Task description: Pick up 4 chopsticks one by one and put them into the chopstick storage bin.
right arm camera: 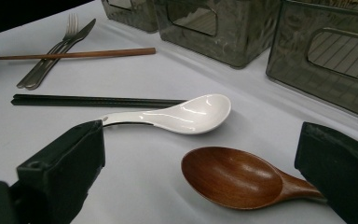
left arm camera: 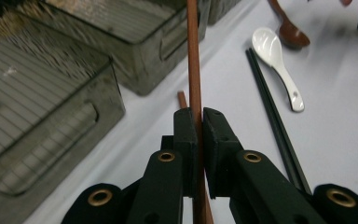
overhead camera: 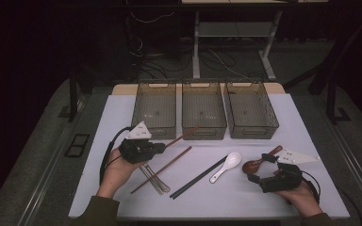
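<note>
Left gripper view: black jaws are clamping a brown chopstick (left arm camera: 195,70) near its lower part, its tip pointing toward the grey baskets (left arm camera: 51,107). High view: the left gripper (overhead camera: 162,147) is holding it just in front of the left basket (overhead camera: 154,109). The right gripper (overhead camera: 260,167) is waiting with jaws spread wide around a wooden spoon (right arm camera: 235,176). Lifting well likely means keeping the stick level and clearing the basket rim. Bare table (overhead camera: 122,108) is lying to the left; a second chopstick (overhead camera: 162,168), fork (overhead camera: 154,181) and white spoon (overhead camera: 226,165) are crowding the right.
</note>
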`<state>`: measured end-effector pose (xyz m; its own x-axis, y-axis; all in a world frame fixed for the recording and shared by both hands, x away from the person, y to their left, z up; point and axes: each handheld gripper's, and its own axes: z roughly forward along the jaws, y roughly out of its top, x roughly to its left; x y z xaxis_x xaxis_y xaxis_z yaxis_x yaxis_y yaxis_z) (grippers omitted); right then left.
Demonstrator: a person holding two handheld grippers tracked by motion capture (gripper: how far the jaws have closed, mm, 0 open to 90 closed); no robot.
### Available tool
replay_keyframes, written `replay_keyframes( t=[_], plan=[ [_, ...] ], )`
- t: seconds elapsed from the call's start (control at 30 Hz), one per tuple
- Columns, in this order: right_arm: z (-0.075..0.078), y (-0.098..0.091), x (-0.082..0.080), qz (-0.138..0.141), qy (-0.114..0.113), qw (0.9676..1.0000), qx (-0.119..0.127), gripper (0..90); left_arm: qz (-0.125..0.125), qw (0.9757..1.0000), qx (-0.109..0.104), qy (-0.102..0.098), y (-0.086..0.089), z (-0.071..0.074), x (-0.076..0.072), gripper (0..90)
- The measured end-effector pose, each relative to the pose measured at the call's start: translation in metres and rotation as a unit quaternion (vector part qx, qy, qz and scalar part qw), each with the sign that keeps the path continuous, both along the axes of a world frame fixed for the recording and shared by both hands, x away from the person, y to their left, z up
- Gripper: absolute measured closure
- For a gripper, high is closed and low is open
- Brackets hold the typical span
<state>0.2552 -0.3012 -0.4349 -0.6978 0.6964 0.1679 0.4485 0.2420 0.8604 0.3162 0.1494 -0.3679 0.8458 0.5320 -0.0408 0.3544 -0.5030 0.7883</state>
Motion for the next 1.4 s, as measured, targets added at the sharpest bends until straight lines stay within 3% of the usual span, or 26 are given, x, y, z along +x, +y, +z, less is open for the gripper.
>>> replay_keyframes(
  t=[0.37,0.67,0.7,0.73,0.93,1.13,1.4],
  plan=[
    [-0.001,-0.002,0.000,-0.006,0.002,1.0000,-0.001,1.5,0.001,0.9998,-0.017,-0.006,-0.004,0.016,0.021,83.6],
    [-0.002,-0.002,0.000,-0.007,0.003,1.0000,0.001,1.5,0.008,0.9999,-0.010,-0.005,-0.005,0.028,0.042,83.6],
    [-0.002,-0.003,0.001,-0.006,-0.004,1.0000,-0.001,1.5,0.011,0.9999,-0.008,-0.006,-0.005,0.029,0.046,83.6],
    [-0.002,-0.002,-0.001,-0.008,0.007,0.9999,0.002,1.5,0.014,0.9998,-0.007,-0.007,-0.005,0.030,0.049,83.6],
    [-0.001,-0.003,-0.001,-0.009,0.005,0.9999,0.005,1.5,0.034,0.9994,0.005,-0.009,-0.005,0.040,0.070,83.6],
    [-0.002,-0.004,-0.001,-0.009,0.003,0.9999,0.004,1.5,0.058,0.9982,0.010,-0.004,-0.004,0.039,0.091,83.6],
    [-0.002,-0.004,-0.001,-0.012,0.005,0.9999,0.004,1.5,0.106,0.9942,0.016,-0.001,0.000,0.034,0.117,83.6]
  ],
)
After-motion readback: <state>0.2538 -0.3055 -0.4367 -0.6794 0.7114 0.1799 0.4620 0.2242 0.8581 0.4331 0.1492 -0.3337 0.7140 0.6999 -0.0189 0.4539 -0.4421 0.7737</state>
